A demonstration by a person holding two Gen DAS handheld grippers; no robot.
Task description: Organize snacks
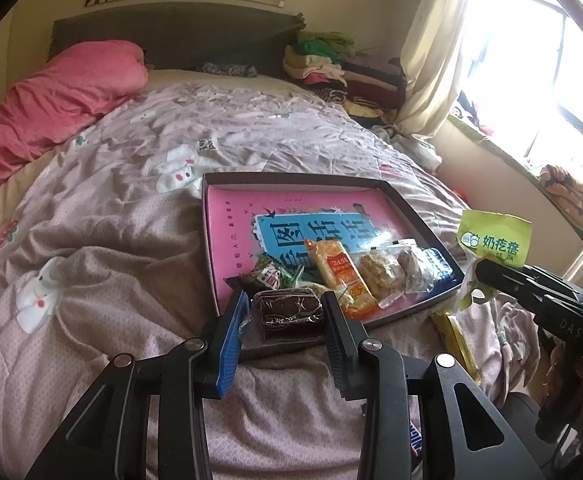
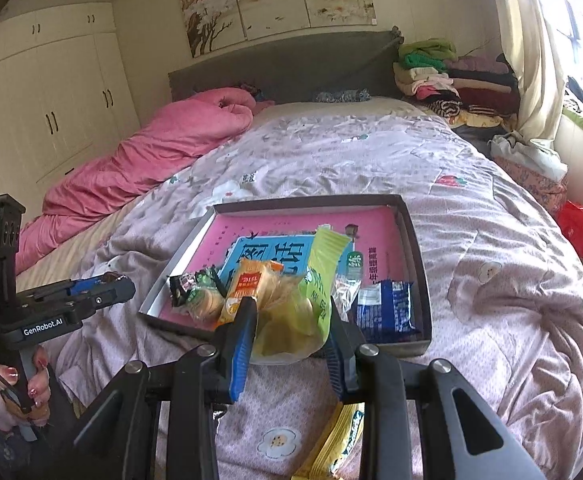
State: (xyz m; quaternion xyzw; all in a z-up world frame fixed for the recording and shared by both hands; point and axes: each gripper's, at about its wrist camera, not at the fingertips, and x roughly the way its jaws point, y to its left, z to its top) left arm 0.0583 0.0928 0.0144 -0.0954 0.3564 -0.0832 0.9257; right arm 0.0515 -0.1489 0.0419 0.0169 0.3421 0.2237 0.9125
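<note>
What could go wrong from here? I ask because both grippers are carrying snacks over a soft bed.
1. The left gripper pinches the brown cake only by its ends, so the slick wrapper might slip out.
2. The green bag in the right gripper hangs loosely and could snag snacks already in the box.
3. The box rests on a rumpled quilt and may tip if pressed.

The left gripper [image 1: 285, 316] is clamped on a dark wrapped cake [image 1: 287, 314] at the near edge of the shallow box [image 1: 291, 179]. The box holds several snack packets on a pink liner. The right gripper [image 1: 479, 270] holds a green packet [image 1: 493, 238] beside the box.
</note>
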